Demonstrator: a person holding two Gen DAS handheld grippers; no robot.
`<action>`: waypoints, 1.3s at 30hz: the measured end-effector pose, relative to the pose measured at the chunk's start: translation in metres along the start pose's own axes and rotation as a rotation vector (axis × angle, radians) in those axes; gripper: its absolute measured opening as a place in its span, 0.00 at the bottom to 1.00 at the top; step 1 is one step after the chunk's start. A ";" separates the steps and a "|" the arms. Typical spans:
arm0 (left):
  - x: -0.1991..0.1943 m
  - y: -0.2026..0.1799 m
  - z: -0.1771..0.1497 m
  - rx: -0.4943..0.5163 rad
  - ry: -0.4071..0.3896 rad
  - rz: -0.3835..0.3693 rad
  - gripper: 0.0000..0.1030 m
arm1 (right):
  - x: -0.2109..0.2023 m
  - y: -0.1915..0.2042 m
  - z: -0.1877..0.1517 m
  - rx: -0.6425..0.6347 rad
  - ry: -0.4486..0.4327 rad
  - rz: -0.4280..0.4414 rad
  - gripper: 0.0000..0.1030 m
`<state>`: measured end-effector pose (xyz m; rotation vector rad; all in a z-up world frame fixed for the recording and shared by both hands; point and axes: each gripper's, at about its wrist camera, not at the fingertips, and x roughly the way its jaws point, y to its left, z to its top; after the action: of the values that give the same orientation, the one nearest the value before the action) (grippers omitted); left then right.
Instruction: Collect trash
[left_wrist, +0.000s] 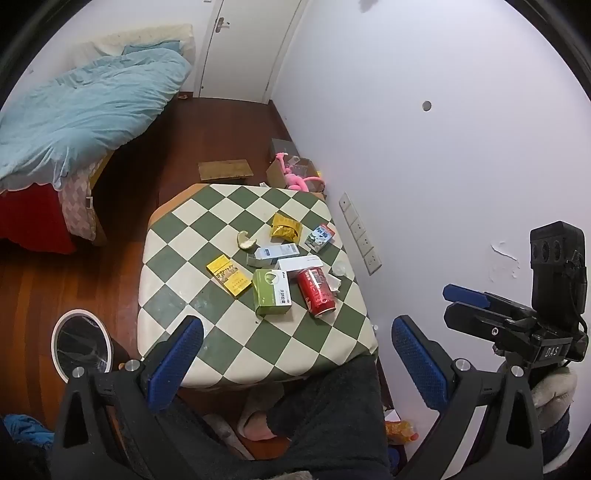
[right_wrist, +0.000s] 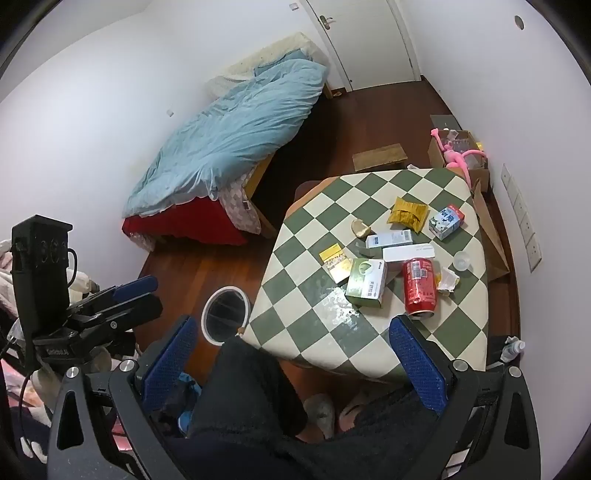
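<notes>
So nothing's been picked up yet. Both hand-held grippers are hovering short of the bench (left_wrist: 173, 236), angled down at it, jaws spread wide and empty. The left hand-held gripper (left_wrist: 295, 354) sits over the near edge, and the right hand-held gripper (right_wrist: 291, 354) is off the near corner, closer to the wall side.

The trash is all bunched in the middle-to-far part of the checkered top: a red can (left_wrist: 316, 291) lying on its side, a green box (left_wrist: 271, 291) just beside it, a yellow pack (left_wrist: 227, 275), a gold wrapper (left_wrist: 285, 227), a small milk carton (left_wrist: 320, 238), plus some white boxes and crumpled paper. The bin (left_wrist: 82, 345) is on the floor on the left, next to the bench's near corner.

What matters most, I think, is the can. It's the closest piece to the right hand-held gripper, practically just ahead of its right finger (right_wrist: 421, 360). Its long axis runs roughly toward and away from the person, open end nearest. So the jaws would probably straddle it across the width. The bin's on the left though, so that's a reach across.
</notes>
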<state>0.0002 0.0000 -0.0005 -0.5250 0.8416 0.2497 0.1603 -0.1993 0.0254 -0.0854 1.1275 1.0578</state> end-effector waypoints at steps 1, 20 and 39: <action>0.000 0.000 0.000 -0.003 0.000 0.000 1.00 | 0.000 0.000 0.000 -0.001 0.000 -0.001 1.00; 0.001 0.002 0.001 -0.007 -0.009 -0.007 1.00 | 0.009 0.007 0.001 -0.020 -0.002 0.004 1.00; -0.006 0.007 0.003 -0.019 -0.038 -0.006 1.00 | 0.016 0.017 0.010 -0.041 0.001 0.020 1.00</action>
<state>-0.0051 0.0072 0.0035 -0.5391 0.8011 0.2619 0.1551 -0.1743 0.0249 -0.1075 1.1098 1.0987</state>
